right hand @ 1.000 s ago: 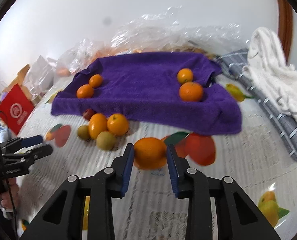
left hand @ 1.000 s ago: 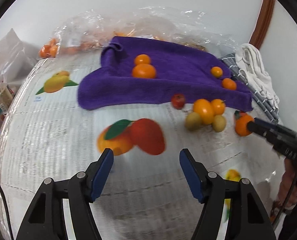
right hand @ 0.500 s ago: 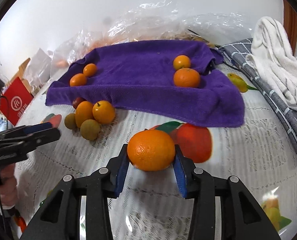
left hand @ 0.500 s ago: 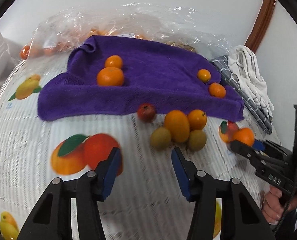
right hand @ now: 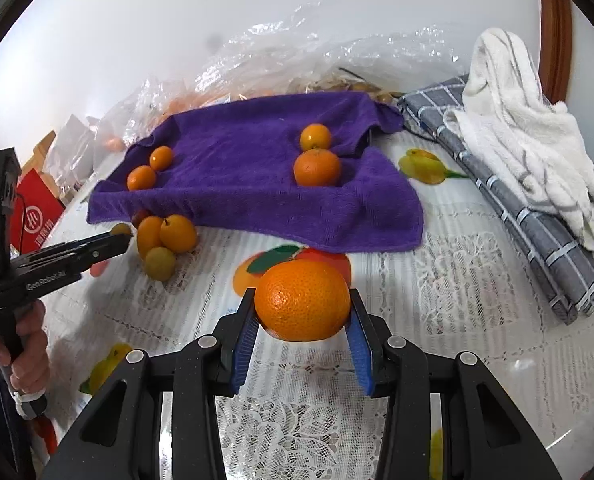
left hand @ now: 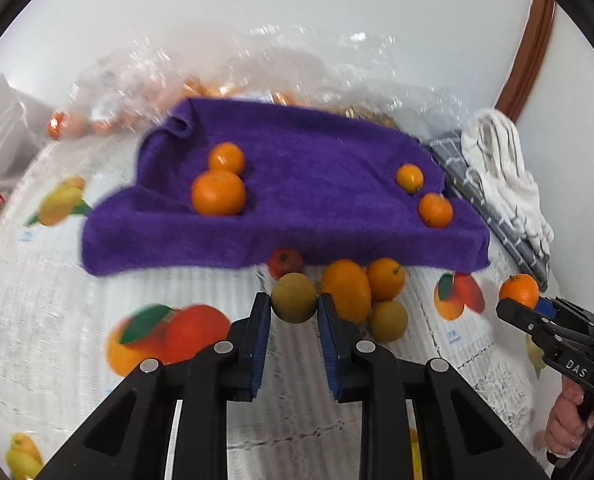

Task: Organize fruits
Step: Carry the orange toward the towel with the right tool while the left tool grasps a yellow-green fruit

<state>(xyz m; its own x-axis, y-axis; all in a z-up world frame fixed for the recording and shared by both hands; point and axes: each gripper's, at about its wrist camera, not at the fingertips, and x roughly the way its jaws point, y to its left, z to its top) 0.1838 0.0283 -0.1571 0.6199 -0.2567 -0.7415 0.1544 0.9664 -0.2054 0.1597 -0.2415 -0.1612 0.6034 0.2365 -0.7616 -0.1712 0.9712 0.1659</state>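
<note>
meanwhile left tool (left hand: 293, 312) pinches a greenish fruit (left hand: 293, 297); right tool (right hand: 302, 322) clamps an orange (right hand: 302, 300) above the tablecloth (right hand: 449, 304).

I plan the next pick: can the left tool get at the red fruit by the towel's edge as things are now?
Probably not. The left tool already has a greenish-yellow fruit between its fingers, directly in front of the red fruit, which is tucked against the purple towel.
</note>
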